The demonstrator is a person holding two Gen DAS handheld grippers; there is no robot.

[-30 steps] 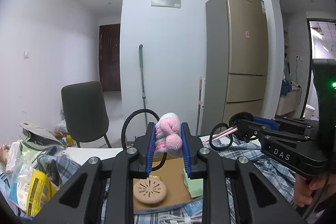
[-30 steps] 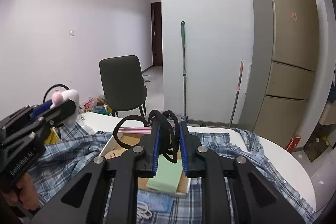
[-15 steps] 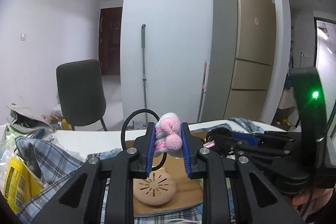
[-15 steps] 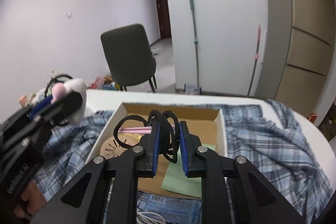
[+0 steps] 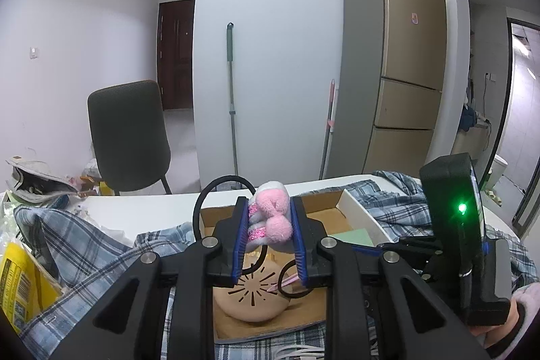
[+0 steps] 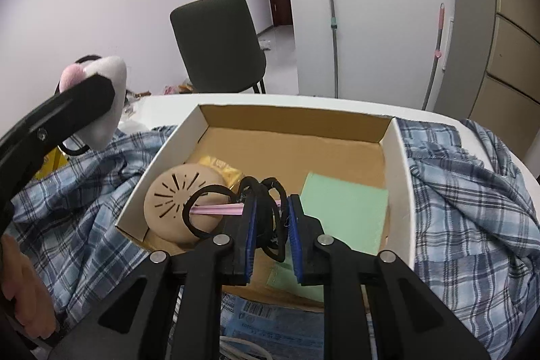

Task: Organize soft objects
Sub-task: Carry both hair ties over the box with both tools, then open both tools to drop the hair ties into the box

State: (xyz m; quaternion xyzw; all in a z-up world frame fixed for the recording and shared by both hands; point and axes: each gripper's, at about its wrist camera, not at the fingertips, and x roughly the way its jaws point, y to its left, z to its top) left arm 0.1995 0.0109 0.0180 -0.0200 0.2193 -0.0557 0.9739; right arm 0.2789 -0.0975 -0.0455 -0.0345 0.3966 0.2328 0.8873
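My left gripper (image 5: 268, 215) is shut on a pink and white plush hair tie (image 5: 270, 220) with a black elastic loop, held above the near left side of an open cardboard box (image 6: 395, 154). The plush also shows at the left of the right wrist view (image 6: 108, 90). My right gripper (image 6: 270, 208) is shut on a bundle of black hair ties (image 6: 263, 191) with a pink strip (image 6: 219, 209), low over the box's front. In the box lie a beige round puff (image 6: 168, 194) and a green sponge sheet (image 6: 344, 208).
A blue plaid shirt (image 6: 465, 191) is spread over the white table (image 6: 162, 100) around the box. A yellow packet (image 5: 17, 275) and bags lie at the left. A blue packet (image 6: 270, 329) and white cable lie at the near edge. A dark chair (image 6: 216, 43) stands behind.
Both grippers have moved forward and down over the box, the right one tilting down toward its floor. Both stay shut on their hair ties.
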